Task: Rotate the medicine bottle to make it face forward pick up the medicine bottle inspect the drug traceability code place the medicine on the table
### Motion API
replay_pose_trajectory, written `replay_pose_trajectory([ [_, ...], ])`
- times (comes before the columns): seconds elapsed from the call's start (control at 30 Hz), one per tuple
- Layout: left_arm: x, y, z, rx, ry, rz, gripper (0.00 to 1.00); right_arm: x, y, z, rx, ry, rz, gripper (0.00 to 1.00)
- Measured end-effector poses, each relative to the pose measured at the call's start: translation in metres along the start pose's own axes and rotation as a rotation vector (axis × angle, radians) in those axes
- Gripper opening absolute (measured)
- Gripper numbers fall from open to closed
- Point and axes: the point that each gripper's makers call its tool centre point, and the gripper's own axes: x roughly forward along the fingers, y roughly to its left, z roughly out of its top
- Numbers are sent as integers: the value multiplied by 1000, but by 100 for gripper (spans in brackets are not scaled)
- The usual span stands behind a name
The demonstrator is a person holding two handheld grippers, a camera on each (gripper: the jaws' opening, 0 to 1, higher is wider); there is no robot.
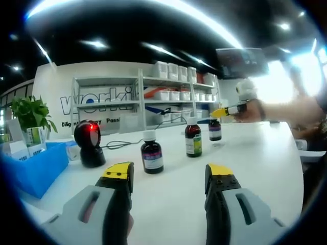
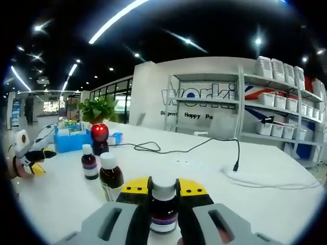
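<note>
Three brown medicine bottles with white caps stand in a row on the white table point(image 1: 245, 168). The near one point(image 1: 152, 154) has a purple label, the middle one point(image 1: 193, 138) a green label. The far bottle point(image 1: 215, 129) sits between the yellow-tipped jaws of my right gripper point(image 1: 220, 112), which a person's hand holds. In the right gripper view that bottle point(image 2: 163, 204) is upright and pinched at its neck by my right gripper point(image 2: 163, 187). My left gripper point(image 1: 169, 172) hovers open over the table in front of the near bottle, holding nothing. It also appears as the left gripper point(image 2: 31, 155) at far left.
A black barcode scanner point(image 1: 90, 142) with a red light stands left of the bottles, its cable point(image 2: 204, 148) trailing across the table. A blue bin point(image 1: 36, 171) and a potted plant point(image 1: 32, 113) sit at the left edge. Shelves point(image 1: 168, 92) of white boxes line the back wall.
</note>
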Motion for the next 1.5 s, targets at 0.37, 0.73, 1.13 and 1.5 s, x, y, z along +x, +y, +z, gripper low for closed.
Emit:
replay_pose_trajectory([
  [0.37,0,-1,1,-1,-2,-1,48,-5,-6,0,56,-26,-152,14],
  [0.73,-1,-2,2,-3,-7,-3,48,-7,8,-2,46,-48,-289,14],
  [1.13,-2,-3,3,-8,-12,-7,48,-1,0,-12,9,-6,-407,14],
  [1.5,-2,-3,3,-5,-10,-9,48,-2,-5,-19,5,-46,-464,14],
])
